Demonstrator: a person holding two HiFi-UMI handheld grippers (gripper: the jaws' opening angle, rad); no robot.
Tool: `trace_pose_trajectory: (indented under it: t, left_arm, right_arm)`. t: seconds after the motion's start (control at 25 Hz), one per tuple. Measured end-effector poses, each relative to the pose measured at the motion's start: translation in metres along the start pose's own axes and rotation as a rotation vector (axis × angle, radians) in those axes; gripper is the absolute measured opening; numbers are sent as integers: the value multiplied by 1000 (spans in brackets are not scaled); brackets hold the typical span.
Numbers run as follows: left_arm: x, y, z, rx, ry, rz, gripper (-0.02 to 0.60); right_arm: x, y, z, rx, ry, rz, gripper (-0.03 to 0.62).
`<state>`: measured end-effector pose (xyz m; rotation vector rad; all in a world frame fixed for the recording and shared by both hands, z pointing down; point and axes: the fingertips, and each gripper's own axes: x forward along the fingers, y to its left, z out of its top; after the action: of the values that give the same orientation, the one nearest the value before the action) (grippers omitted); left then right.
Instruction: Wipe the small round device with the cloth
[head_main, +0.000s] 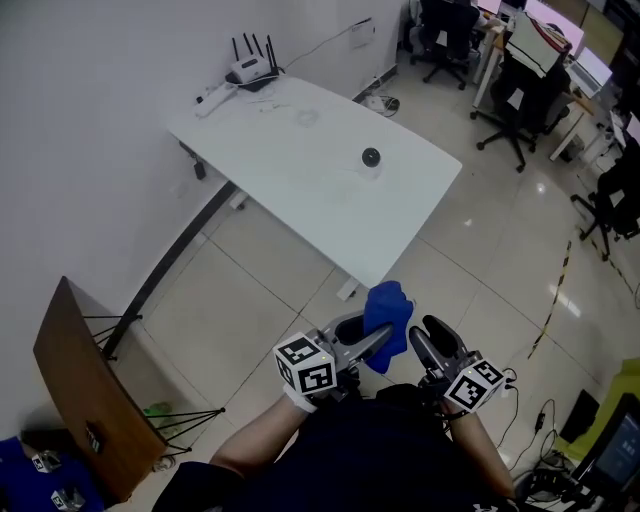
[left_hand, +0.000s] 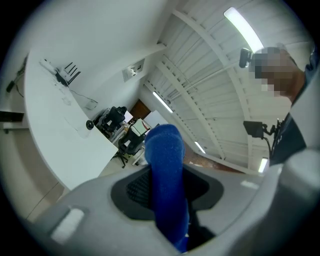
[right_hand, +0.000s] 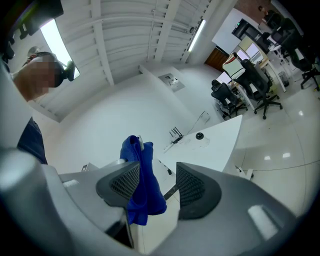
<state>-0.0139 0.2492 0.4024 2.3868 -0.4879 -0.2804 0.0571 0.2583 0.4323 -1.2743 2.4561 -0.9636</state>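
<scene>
The small round black device (head_main: 371, 158) stands on a white base on the white table (head_main: 290, 180), far ahead of both grippers. It also appears small in the left gripper view as the device (left_hand: 90, 124) and in the right gripper view as the device (right_hand: 200, 135). My left gripper (head_main: 385, 340) is shut on a blue cloth (head_main: 388, 315), whose fold stands up between its pads (left_hand: 167, 185). My right gripper (head_main: 425, 335) is open just to its right. The cloth (right_hand: 141, 180) hangs by that gripper's left pad, with a gap to the other pad.
A router with antennas (head_main: 252, 68) and a white power strip (head_main: 215, 98) sit at the table's far corner by the wall. Office chairs (head_main: 520, 100) and desks stand to the right. A wooden board on a stand (head_main: 85, 400) leans at the lower left. Tiled floor lies between me and the table.
</scene>
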Motion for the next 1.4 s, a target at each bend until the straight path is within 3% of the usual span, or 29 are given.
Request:
trace_pose_trajectory:
  t: [0.24,0.44,0.64,0.84,1.0,1.12,1.32,1.4]
  left_arm:
    - [21,34,26,-27,-26,-3,146]
    - [23,95,57,-80,-34,19,146]
    - [53,101,79,-157,-71,55,146]
    - [98,101,98,-233,-101,-45,146]
    - [127,104,110,-264,-95,-129,146]
    - [150,105,113,-284,-88,-157,146]
    - [161,106,112,-338,-87,-200,146]
    - [161,108,108,-353,-77,-201,146]
  right_arm:
    - [42,-15,19,39,15,54,232]
    - [115,-34,28,94,37,102,245]
    - [131,-44,69,204,43,287,311]
    - [140,-60,109,289,86,452,311]
    - [158,-76,130,298,131,518,377]
    - [164,-83,143,341,168,588,393]
    - [166,-82,138,400,229,675,390]
    - [166,-82,134,411,239,686,312]
